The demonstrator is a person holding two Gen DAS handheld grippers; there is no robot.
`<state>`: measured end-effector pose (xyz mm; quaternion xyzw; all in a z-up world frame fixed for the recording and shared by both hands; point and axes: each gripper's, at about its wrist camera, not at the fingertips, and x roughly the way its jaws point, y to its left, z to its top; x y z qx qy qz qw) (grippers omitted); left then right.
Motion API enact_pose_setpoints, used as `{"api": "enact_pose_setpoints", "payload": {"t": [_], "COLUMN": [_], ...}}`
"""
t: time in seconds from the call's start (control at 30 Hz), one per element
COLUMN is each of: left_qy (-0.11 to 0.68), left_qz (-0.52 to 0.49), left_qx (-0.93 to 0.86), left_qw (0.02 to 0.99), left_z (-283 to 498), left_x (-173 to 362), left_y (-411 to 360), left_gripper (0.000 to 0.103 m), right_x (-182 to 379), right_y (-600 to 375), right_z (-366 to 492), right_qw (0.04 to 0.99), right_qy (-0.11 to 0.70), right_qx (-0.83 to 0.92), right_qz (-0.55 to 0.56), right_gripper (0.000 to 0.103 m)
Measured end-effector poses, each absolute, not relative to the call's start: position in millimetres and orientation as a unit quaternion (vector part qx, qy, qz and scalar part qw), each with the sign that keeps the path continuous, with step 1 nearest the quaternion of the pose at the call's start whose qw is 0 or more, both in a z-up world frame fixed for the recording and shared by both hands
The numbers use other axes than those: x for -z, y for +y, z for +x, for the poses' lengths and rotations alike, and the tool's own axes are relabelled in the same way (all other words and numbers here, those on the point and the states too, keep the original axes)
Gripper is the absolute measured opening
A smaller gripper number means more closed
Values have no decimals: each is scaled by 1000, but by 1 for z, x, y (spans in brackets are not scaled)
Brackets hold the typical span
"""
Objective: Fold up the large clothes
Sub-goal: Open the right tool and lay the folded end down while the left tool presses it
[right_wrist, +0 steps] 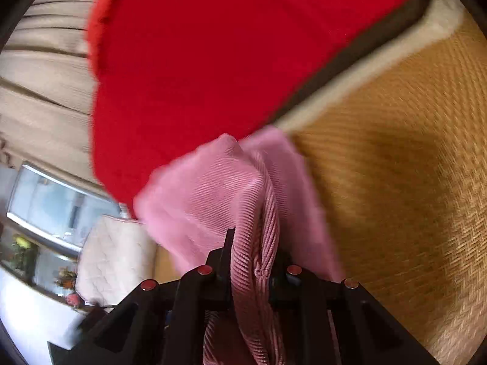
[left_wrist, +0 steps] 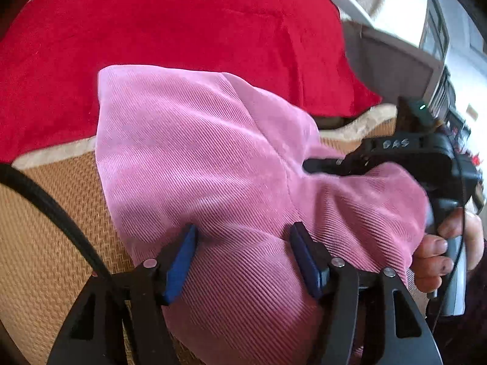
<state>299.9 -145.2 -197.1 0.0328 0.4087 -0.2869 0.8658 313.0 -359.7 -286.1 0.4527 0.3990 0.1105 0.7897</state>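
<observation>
A pink corduroy garment (left_wrist: pixel 197 152) lies bunched on a woven straw mat (left_wrist: pixel 45 228). In the left wrist view my left gripper (left_wrist: pixel 243 243) hovers over its near part, blue pads (left_wrist: pixel 182 258) wide apart. A hump of the cloth rises between them, and I see no pinch on it. At the right, a hand (left_wrist: pixel 432 258) holds my right gripper (left_wrist: pixel 310 164), whose fingers reach onto the garment's right side. In the right wrist view the right gripper (right_wrist: pixel 252 249) is shut on a thick fold of the pink garment (right_wrist: pixel 213 188), which hides its right finger.
A red blanket (left_wrist: pixel 182 30) covers the surface behind the garment and shows large in the right wrist view (right_wrist: pixel 213 45). The mat (right_wrist: pixel 395 182) stretches to the right. A black cable (left_wrist: pixel 61 213) crosses the left. A white quilted cushion (right_wrist: pixel 112 258) and window (right_wrist: pixel 54 203) lie beyond.
</observation>
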Motion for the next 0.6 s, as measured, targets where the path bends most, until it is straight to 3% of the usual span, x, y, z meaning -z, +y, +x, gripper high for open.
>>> {"api": "enact_pose_setpoints", "payload": {"t": [0.07, 0.27, 0.47, 0.6], "left_qy": [414, 413, 412, 414], "left_qz": [31, 35, 41, 24], "left_qx": [288, 283, 277, 283], "left_qw": [863, 865, 867, 865], "left_z": [305, 297, 283, 282], "left_x": [199, 200, 196, 195], "left_y": [-145, -144, -146, -146], "left_gripper": [70, 71, 71, 70], "right_x": [297, 270, 192, 162], "right_y": [-366, -375, -383, -331], "right_z": [313, 306, 287, 317], "right_qw": [775, 788, 858, 864], "right_qy": [399, 414, 343, 384], "right_qx": [-120, -107, -90, -153], "right_qz": [475, 443, 372, 287], "right_gripper": [17, 27, 27, 27]}}
